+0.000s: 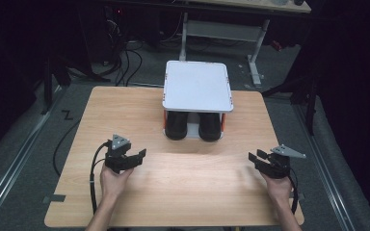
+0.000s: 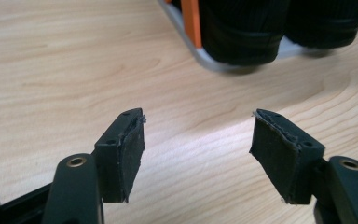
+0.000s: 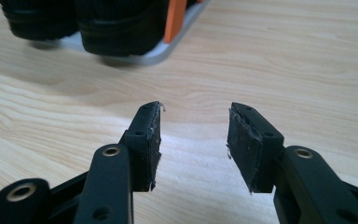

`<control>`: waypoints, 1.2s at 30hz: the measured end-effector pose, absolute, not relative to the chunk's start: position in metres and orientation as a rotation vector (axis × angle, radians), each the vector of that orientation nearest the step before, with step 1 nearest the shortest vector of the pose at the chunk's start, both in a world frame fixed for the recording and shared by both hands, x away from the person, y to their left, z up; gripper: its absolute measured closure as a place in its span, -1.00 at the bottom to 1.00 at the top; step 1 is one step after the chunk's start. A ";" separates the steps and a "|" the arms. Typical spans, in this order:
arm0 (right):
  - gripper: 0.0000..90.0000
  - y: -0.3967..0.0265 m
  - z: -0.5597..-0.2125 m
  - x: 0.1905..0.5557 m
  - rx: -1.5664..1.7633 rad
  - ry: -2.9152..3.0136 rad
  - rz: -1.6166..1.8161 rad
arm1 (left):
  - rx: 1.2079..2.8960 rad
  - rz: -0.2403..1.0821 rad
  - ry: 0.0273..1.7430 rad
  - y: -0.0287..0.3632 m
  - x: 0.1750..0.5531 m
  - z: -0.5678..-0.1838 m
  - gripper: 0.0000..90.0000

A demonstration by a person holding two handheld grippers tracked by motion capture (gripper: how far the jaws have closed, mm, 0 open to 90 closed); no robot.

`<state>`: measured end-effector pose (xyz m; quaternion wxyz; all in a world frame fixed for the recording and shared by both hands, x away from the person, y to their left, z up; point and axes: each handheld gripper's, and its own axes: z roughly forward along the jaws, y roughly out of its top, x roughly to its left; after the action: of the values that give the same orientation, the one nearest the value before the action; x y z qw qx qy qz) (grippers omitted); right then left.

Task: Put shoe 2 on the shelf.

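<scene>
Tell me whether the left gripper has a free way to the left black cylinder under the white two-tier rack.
Probably yes: the left gripper is open and empty, with bare wooden table between it and the left black cylinder, whose front faces out of the white rack.

Left hand (image 1: pixel 115 180) near the table's (image 1: pixel 183 192) front-left corner, holding the left gripper (image 1: pixel 137 156) low, jaws wide apart and empty, right hand (image 1: pixel 277 185) near the front-right corner, right gripper (image 1: pixel 255 156) jaws apart, nothing between, forearms entering over the front edge
</scene>
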<state>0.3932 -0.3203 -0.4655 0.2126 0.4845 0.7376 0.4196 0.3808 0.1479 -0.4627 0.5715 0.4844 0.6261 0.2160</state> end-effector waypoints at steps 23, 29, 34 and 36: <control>0.04 -0.325 -0.500 0.399 1.400 2.067 0.915 | 1.191 0.683 1.544 0.164 0.378 -0.510 -0.22; -0.01 -0.322 -0.500 0.400 1.388 2.070 0.875 | 1.184 0.676 1.571 0.168 0.380 -0.518 -0.25; -0.14 -0.325 -0.501 0.402 1.431 2.064 0.886 | 1.178 0.674 1.576 0.169 0.380 -0.518 -0.28; -0.14 -0.325 -0.501 0.402 1.432 2.064 0.886 | 1.177 0.673 1.579 0.169 0.380 -0.518 -0.31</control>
<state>0.4023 -0.3249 -0.5005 0.2369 0.5223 0.7528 0.3231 0.3804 0.1686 -0.5177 0.5056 0.4879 0.6545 0.2789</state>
